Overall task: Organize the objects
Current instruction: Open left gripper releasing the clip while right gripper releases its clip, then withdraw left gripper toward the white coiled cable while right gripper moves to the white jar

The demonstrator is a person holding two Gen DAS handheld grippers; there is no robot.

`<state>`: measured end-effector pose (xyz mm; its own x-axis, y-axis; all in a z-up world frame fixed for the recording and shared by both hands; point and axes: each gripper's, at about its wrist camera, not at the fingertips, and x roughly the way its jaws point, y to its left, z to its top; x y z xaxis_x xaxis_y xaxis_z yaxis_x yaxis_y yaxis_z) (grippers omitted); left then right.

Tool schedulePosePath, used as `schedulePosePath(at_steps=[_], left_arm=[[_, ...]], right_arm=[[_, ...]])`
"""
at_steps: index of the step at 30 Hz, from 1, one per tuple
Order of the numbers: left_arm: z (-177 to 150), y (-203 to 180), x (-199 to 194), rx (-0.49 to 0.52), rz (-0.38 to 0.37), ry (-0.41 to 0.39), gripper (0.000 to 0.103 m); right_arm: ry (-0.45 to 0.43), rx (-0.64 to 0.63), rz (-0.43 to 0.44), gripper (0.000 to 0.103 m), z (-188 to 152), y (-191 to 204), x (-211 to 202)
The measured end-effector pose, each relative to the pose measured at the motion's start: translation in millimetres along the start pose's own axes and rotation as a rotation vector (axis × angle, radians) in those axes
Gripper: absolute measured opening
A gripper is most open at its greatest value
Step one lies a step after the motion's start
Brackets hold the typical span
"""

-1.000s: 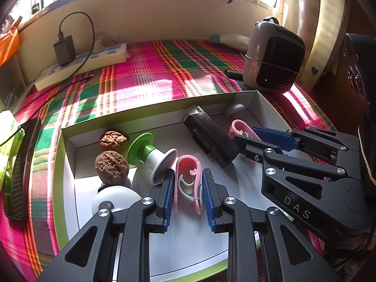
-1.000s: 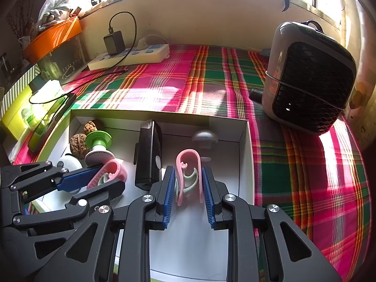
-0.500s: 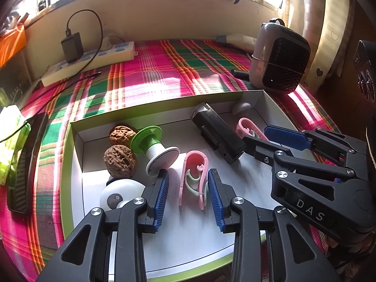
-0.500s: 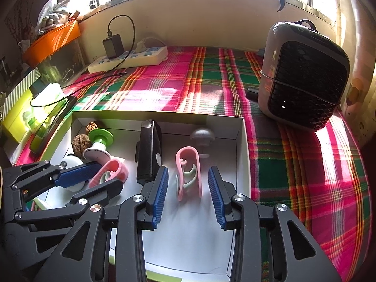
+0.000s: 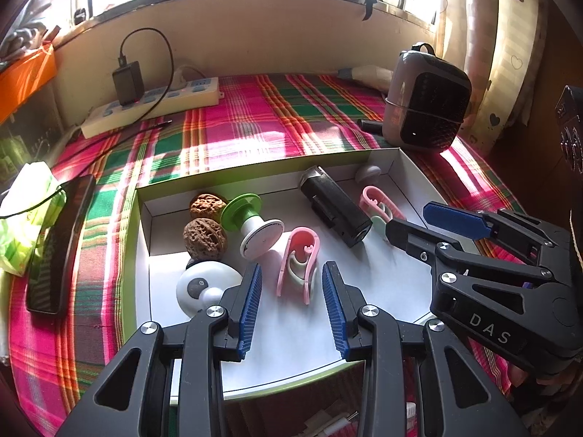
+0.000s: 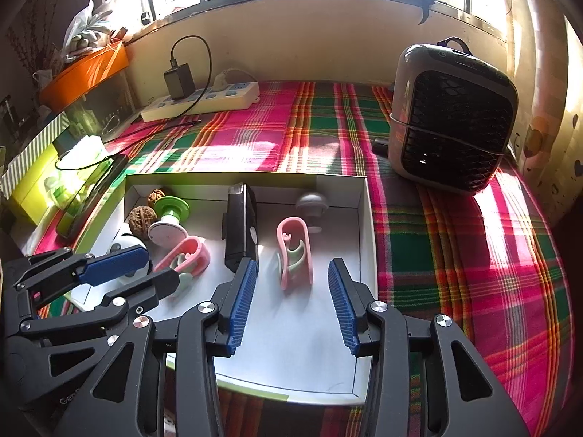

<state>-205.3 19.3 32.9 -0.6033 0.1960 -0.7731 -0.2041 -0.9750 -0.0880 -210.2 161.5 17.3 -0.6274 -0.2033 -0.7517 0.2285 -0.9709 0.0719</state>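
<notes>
A white box with green sides (image 5: 142, 240) (image 6: 368, 225) holds the objects. One pink clip (image 5: 297, 264) (image 6: 189, 255) lies on the box floor just ahead of my open left gripper (image 5: 291, 300) (image 6: 138, 273). A second pink clip (image 6: 295, 251) (image 5: 379, 205) lies ahead of my open right gripper (image 6: 293, 300) (image 5: 419, 224). Neither gripper touches a clip. The box also holds two walnuts (image 5: 206, 235), a green and white spool (image 5: 253, 224), a black rectangular device (image 5: 335, 207) (image 6: 240, 229), a white round gadget (image 5: 204, 286) and a grey knob (image 5: 368, 174).
The box sits on a plaid tablecloth (image 5: 255, 123). A small heater (image 6: 452, 120) stands at the right. A power strip with a charger (image 5: 153, 105) lies by the back wall. A black phone (image 5: 58, 244) and green packet (image 5: 25, 218) lie left of the box.
Both grippers have opened, let go of their pink clips and drawn back toward the box's near edge. The clips now rest on the box floor.
</notes>
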Motion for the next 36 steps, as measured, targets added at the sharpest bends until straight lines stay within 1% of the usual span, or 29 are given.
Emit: schedulePosePath(at_steps=[3,14,17,20,28,32,36], left_arm=[[-2.6,-1.1,-8.5,0.006,0.019,-0.017,0.033],[-22.3,0.5,-38.5,-0.013,0.030,-0.058,0.033],[-28.6,3.9,-47.2,-0.028,0.016,-0.072,0.033],[-35.0,6.8,-54.0,-0.038,0.018,-0.077,0.033],[-51.4,17.9,-68.2,-0.088,-0.011,-0.086,0.033],[-62.3,20.2,-70.5,-0.083,-0.013,-0.078,0.033],[-73.8,25.3,-69.0,-0.093,-0.033,-0.064,0.033]], right_arm=[[-0.009,0.008,0.007,0.044,-3.0,0.9,-6.7],[-0.050,0.009,0.022,0.044,-16.7,15.2,-33.5],[-0.063,0.013,0.035,0.044,-21.8,19.3,-41.6],[-0.070,0.010,0.042,0.045,-27.2,23.1,-48.3],[-0.069,0.016,0.061,0.045,-44.4,29.1,-58.3],[-0.063,0.002,0.071,0.045,-54.3,35.1,-60.5],[-0.055,-0.003,0.096,0.045,-63.4,41.2,-61.7]])
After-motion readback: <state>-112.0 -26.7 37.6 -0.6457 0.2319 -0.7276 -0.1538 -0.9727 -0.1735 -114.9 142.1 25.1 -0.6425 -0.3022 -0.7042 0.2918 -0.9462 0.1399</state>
